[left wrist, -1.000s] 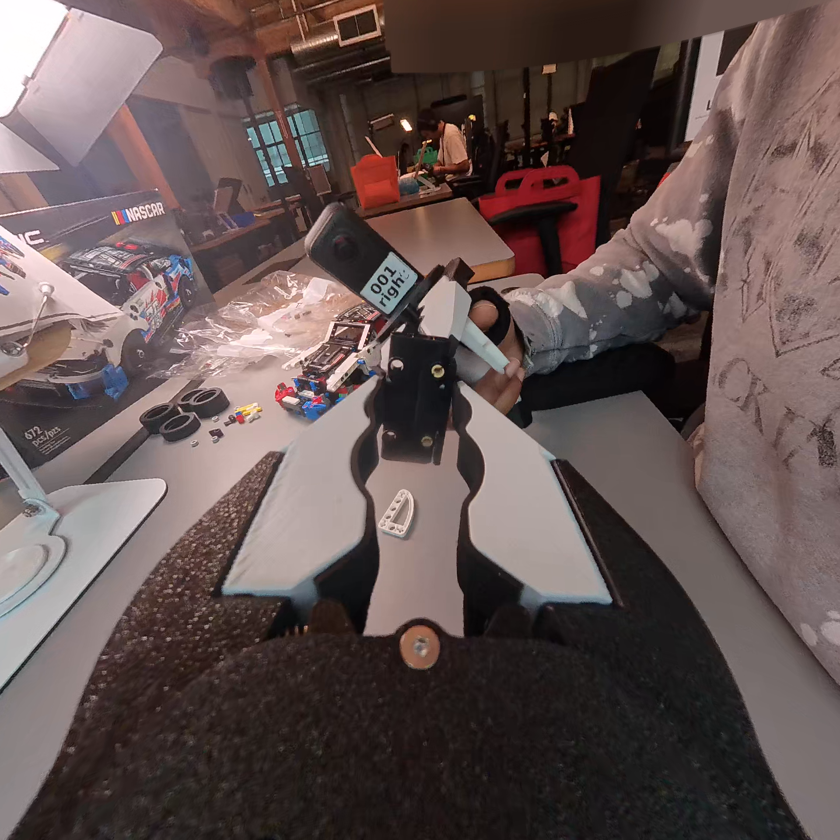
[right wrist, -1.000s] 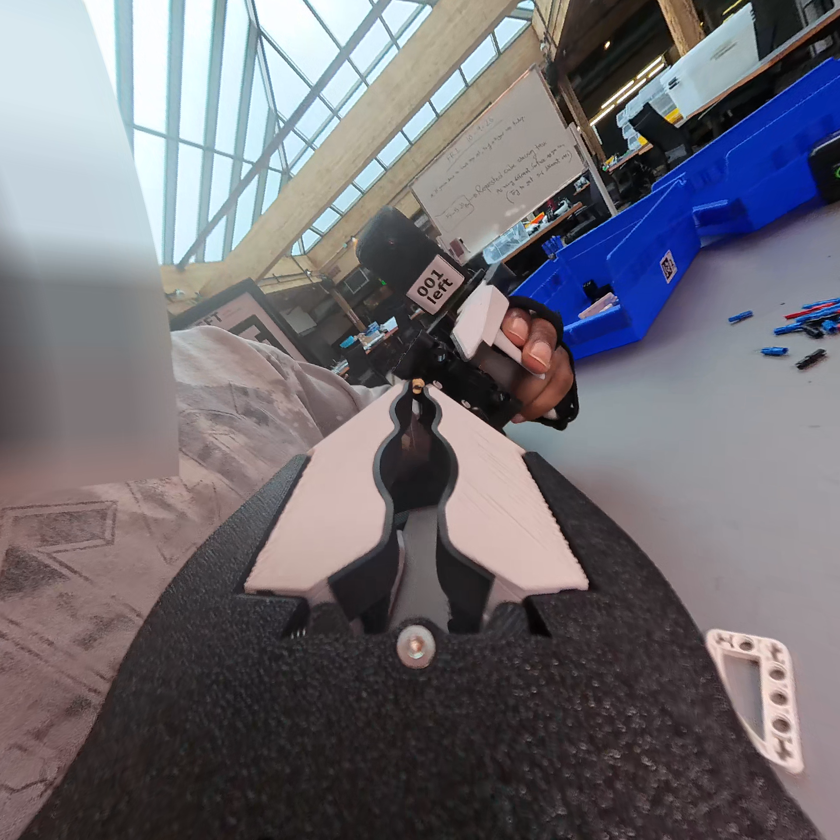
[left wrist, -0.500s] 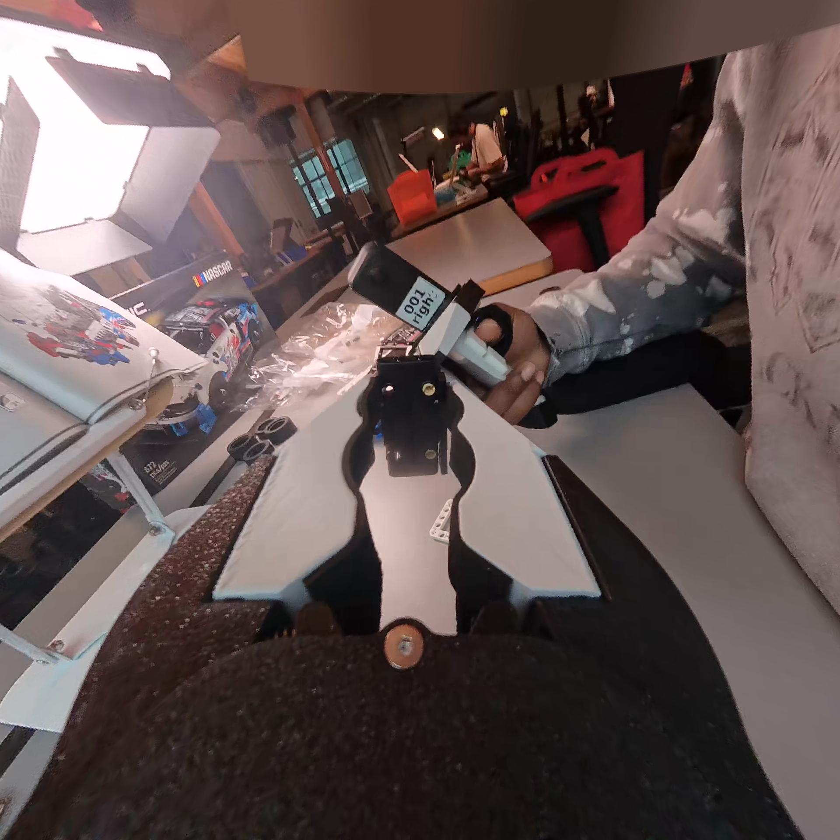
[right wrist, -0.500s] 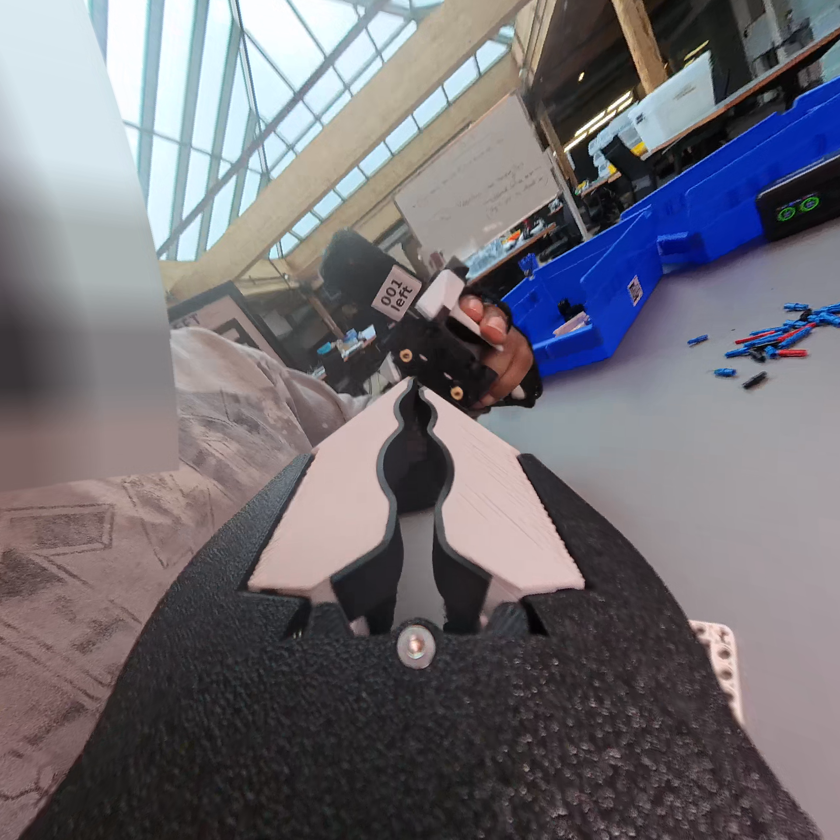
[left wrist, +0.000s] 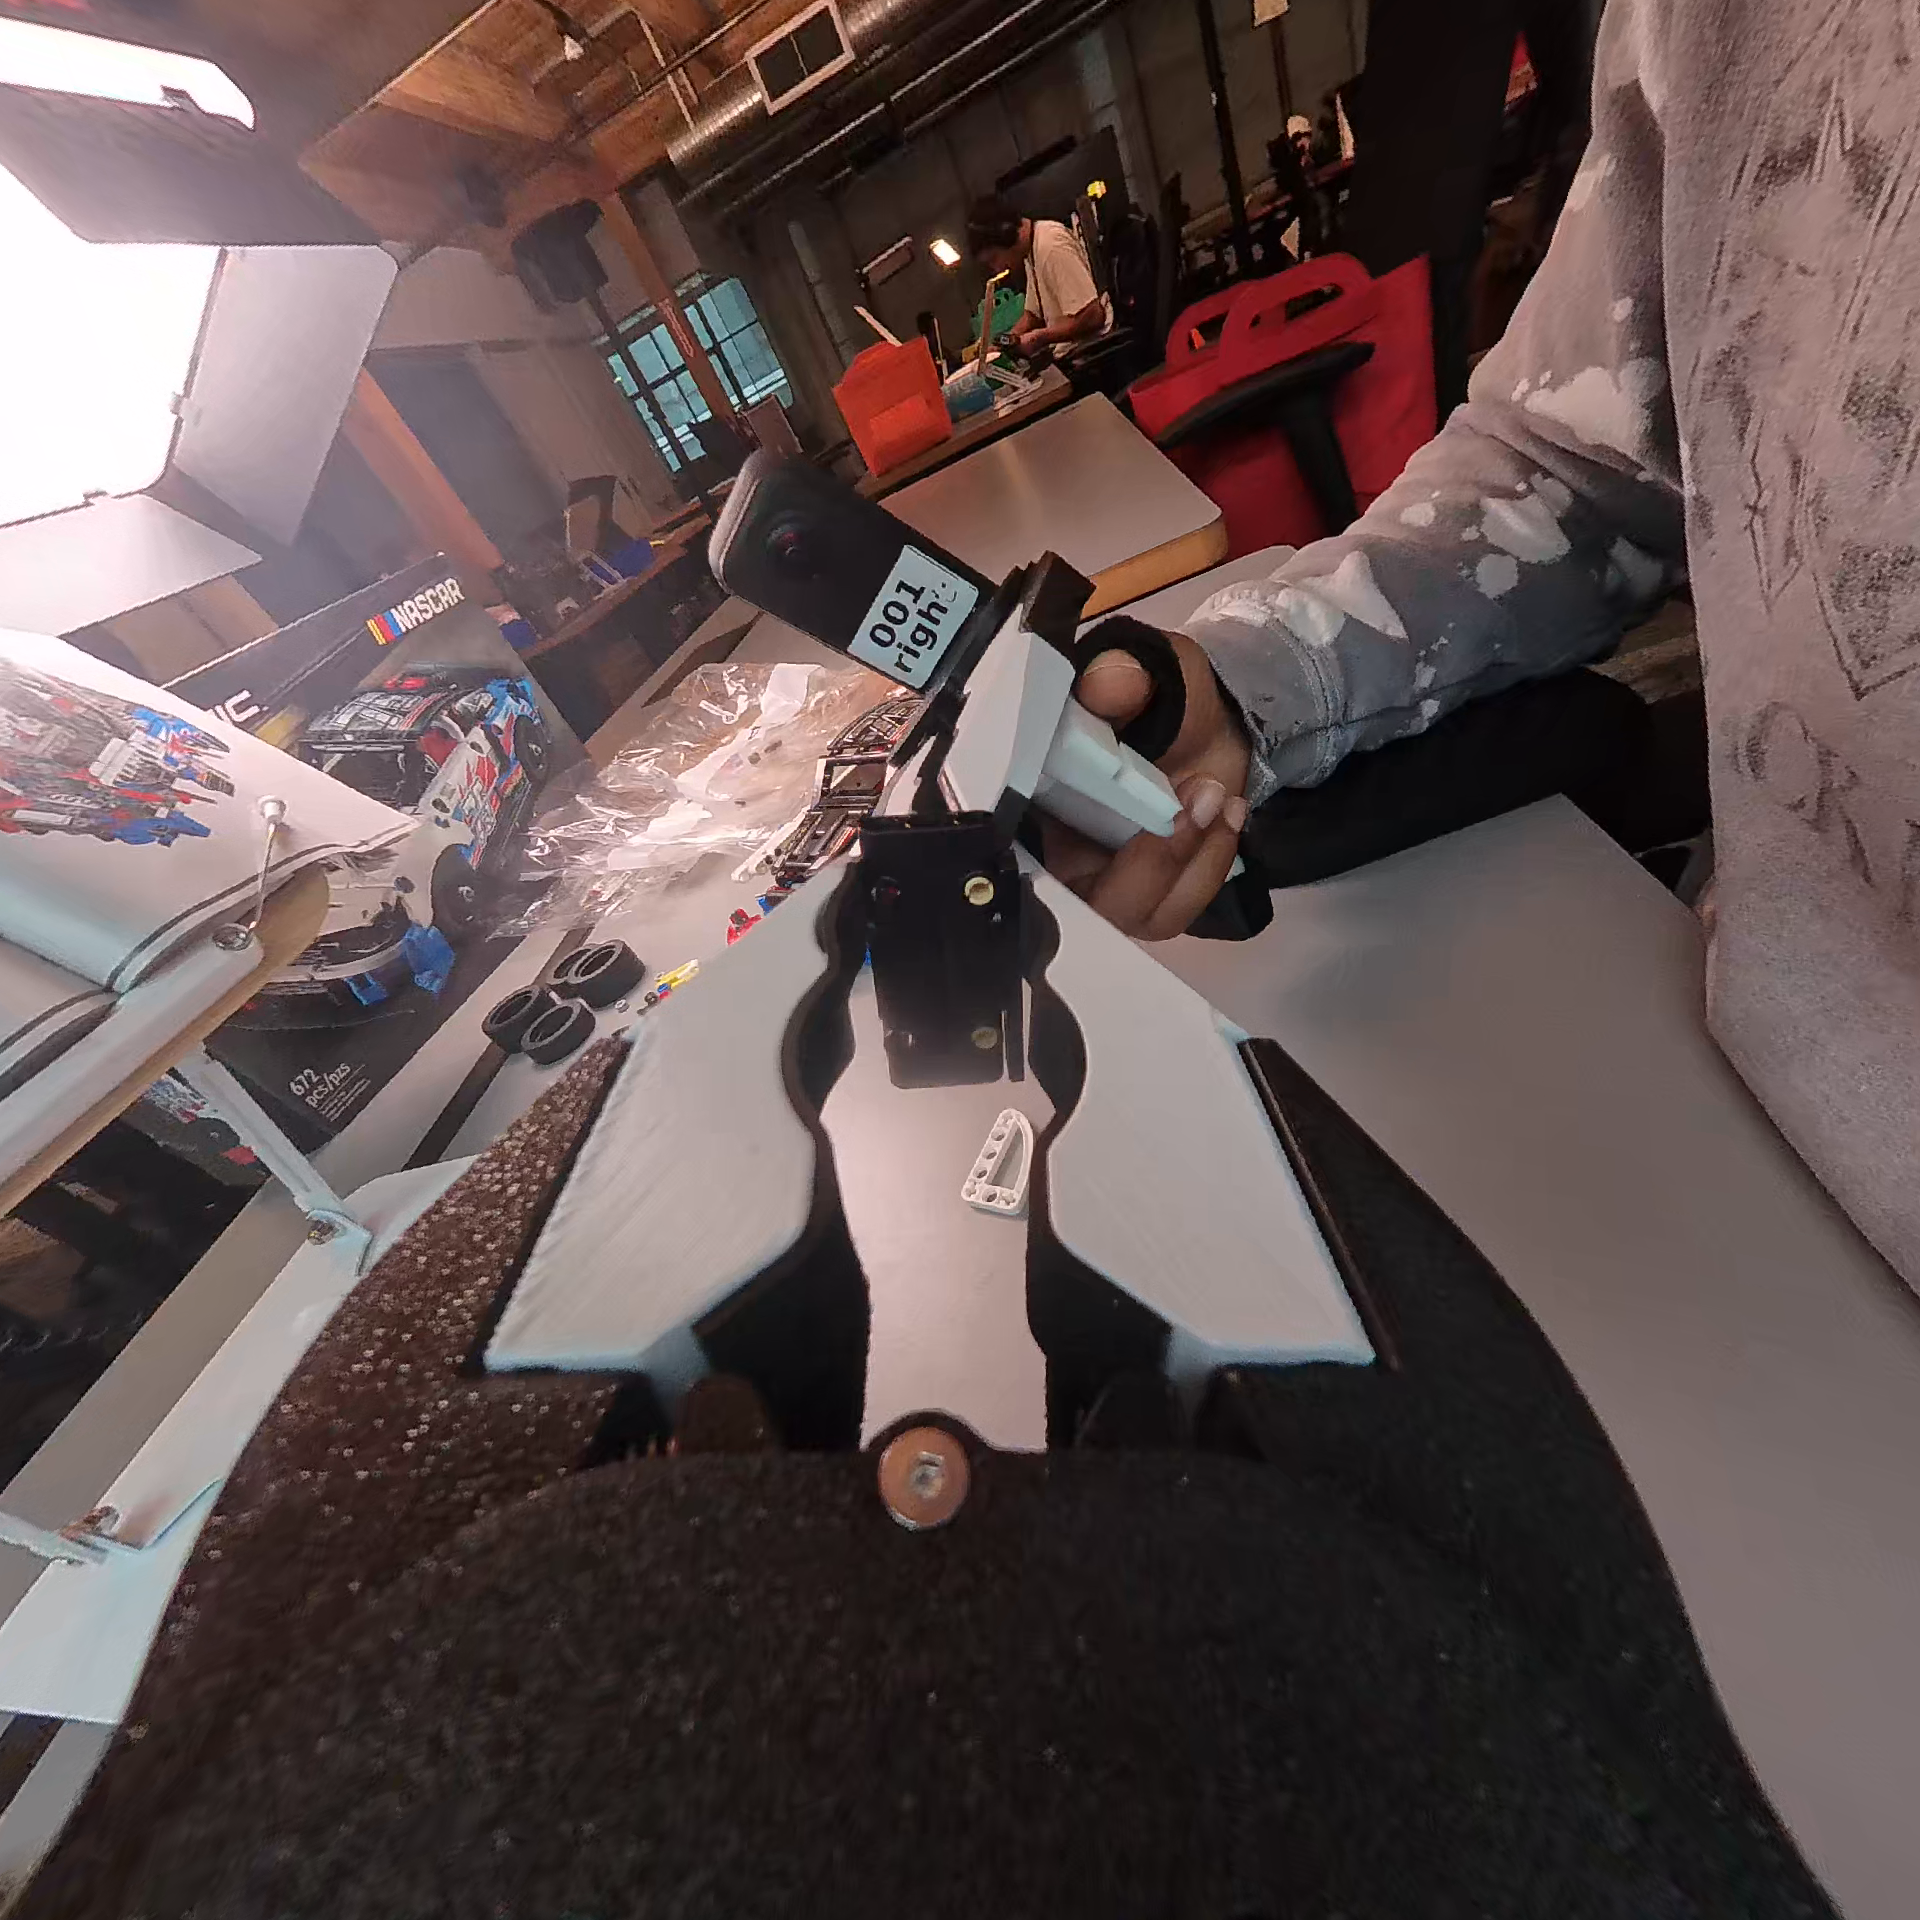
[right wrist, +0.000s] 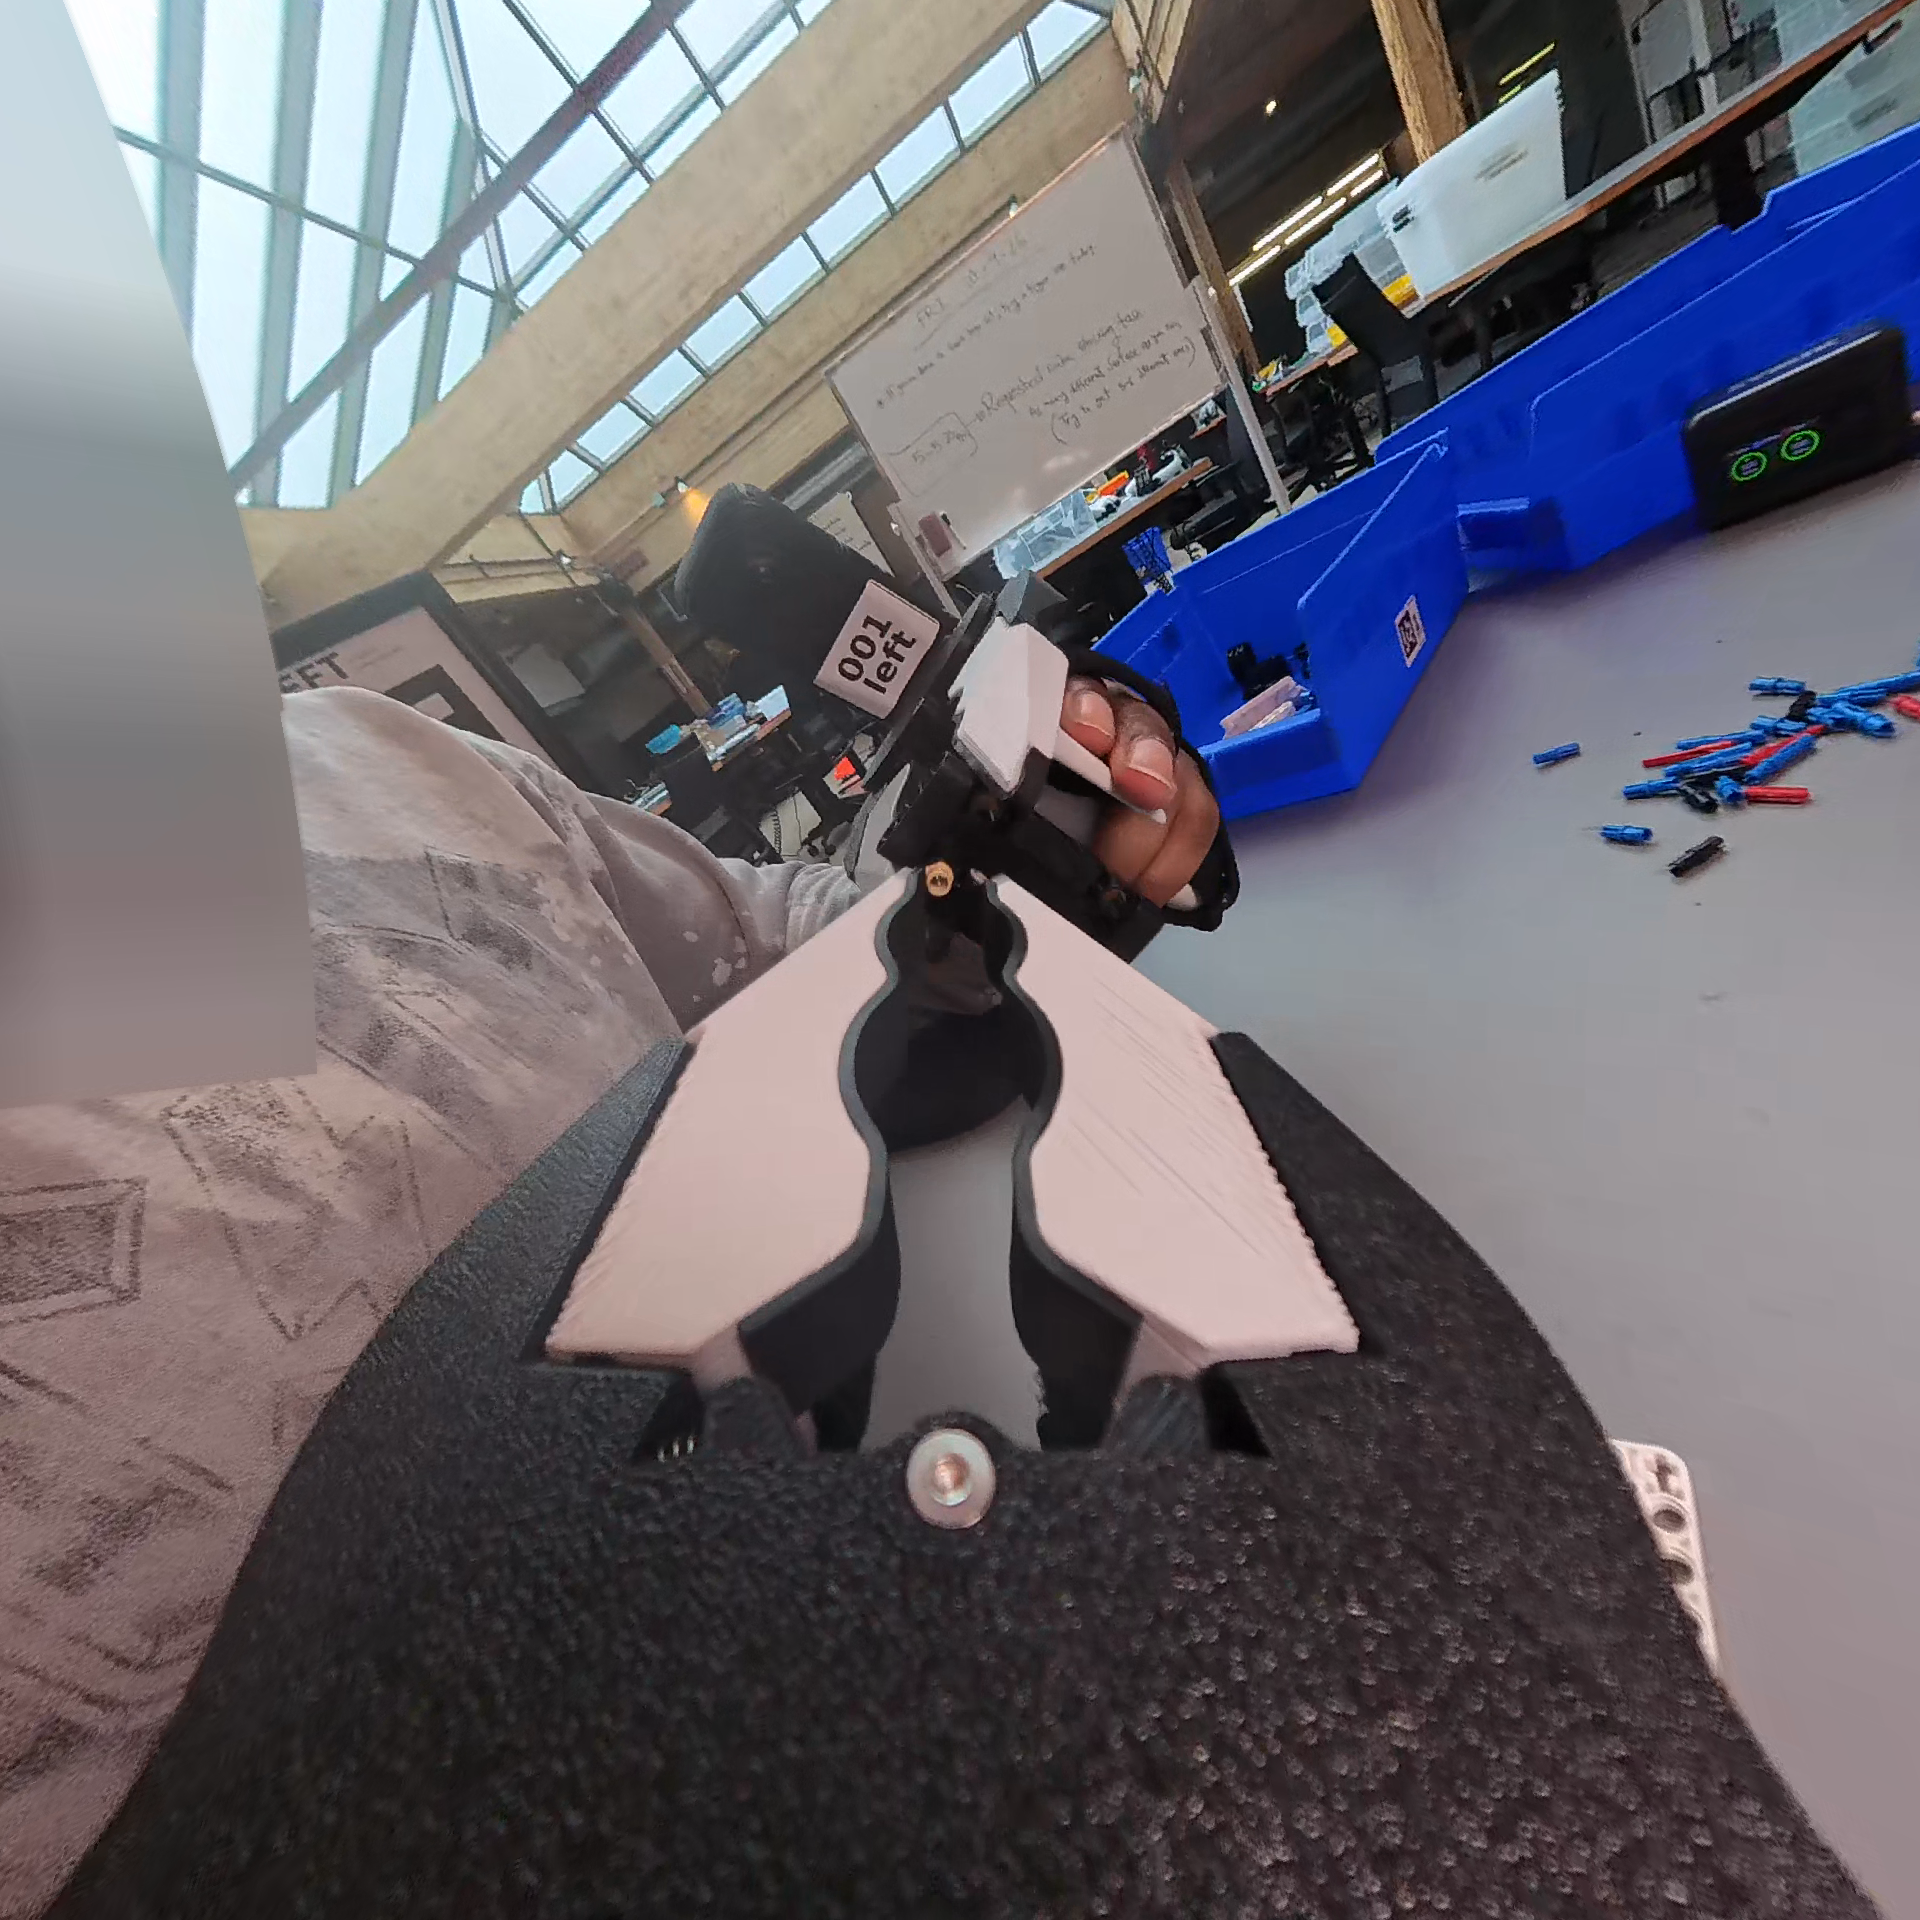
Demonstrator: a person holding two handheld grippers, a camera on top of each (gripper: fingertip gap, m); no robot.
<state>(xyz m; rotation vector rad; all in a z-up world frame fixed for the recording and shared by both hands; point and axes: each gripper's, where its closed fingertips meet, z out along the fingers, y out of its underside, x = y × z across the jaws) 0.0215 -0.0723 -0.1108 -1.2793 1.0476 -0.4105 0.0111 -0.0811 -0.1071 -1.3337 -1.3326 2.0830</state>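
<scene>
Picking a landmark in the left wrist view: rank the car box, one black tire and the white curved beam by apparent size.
1. Car box, largest.
2. Black tire.
3. White curved beam: looks about tire-sized but lies nearer the camera, so unsure.

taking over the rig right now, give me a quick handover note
Left gripper: jaws open, empty, held above the table.
Right gripper: jaws only a narrow gap apart, empty, facing the left one.
White perforated piece: loose on the table near both, untouched.
Black tyres lie by the toy car box. Blue and red pins are scattered near the blue case.
</scene>
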